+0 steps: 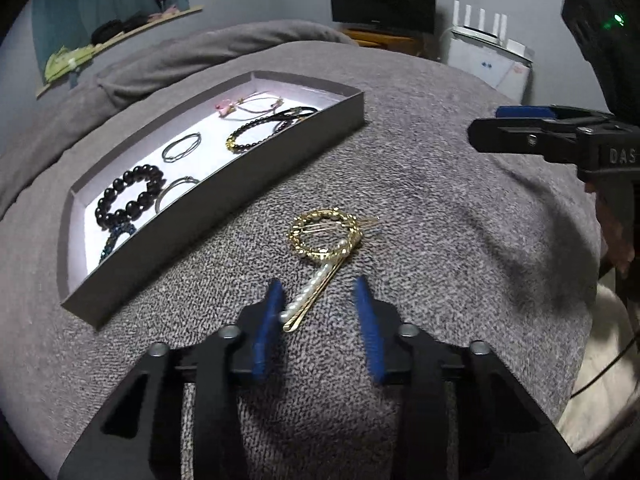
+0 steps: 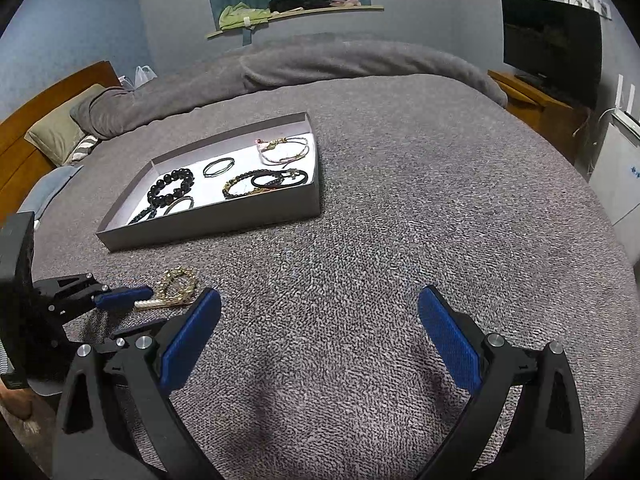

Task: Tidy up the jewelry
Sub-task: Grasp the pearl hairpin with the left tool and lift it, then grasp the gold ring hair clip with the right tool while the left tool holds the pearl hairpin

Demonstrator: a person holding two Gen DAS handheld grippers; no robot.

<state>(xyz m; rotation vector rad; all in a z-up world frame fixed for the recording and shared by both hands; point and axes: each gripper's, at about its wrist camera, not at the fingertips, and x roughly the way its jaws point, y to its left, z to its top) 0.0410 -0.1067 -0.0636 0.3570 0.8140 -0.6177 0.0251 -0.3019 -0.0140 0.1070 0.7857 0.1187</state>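
A gold ring-shaped hair clip (image 1: 325,237) and a pearl hairpin (image 1: 310,298) lie together on the grey bed cover. My left gripper (image 1: 320,292) is open, its blue fingers either side of the hairpin's near end. A grey box tray (image 1: 224,200) to the left holds several bracelets, among them a black bead bracelet (image 1: 130,196). In the right wrist view the tray (image 2: 216,222) sits ahead, the clip (image 2: 178,282) at lower left by the left gripper (image 2: 124,298). My right gripper (image 2: 320,304) is wide open and empty over bare cover.
A folded grey blanket (image 2: 320,60) runs along the far side of the bed. Pillows (image 2: 60,132) and a wooden headboard stand at the left. A TV (image 2: 552,44) on a wooden stand and a white appliance (image 2: 616,184) are at the right.
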